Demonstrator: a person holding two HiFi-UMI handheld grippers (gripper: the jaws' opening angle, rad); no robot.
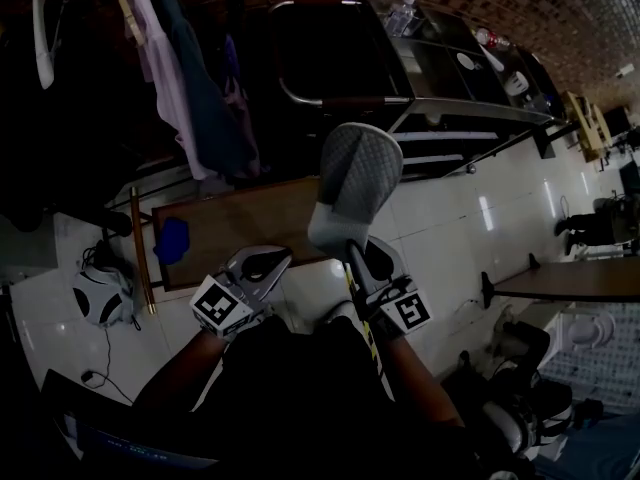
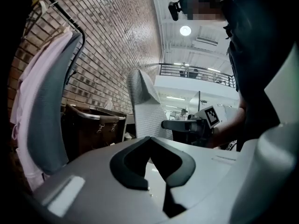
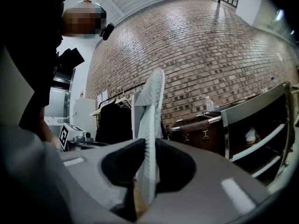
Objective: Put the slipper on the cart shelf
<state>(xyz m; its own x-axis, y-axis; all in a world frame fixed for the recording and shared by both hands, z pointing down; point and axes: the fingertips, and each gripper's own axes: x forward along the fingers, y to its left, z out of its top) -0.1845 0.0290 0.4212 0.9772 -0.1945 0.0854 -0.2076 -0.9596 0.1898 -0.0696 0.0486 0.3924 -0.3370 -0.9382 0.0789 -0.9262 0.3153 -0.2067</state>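
Observation:
A pale grey slipper (image 1: 355, 183) stands upright with its dotted sole toward me, pinched at the heel end by my right gripper (image 1: 352, 251), which is shut on it. In the right gripper view the slipper (image 3: 150, 120) rises edge-on from between the jaws of that gripper (image 3: 148, 143). My left gripper (image 1: 262, 264) hovers just left of it with nothing held; its tips meet in the left gripper view (image 2: 149, 138), where the slipper (image 2: 145, 104) shows beyond. The metal cart (image 1: 440, 106) with its shelves stands ahead, past the slipper.
Clothes hang on a rack (image 1: 185, 78) at the upper left. A brown board (image 1: 240, 223) and a blue item (image 1: 172, 238) lie on the tiled floor. A water bottle (image 1: 400, 13) stands on the cart top and a white shoe (image 3: 251, 135) on a cart shelf. A table (image 1: 585, 280) is at the right.

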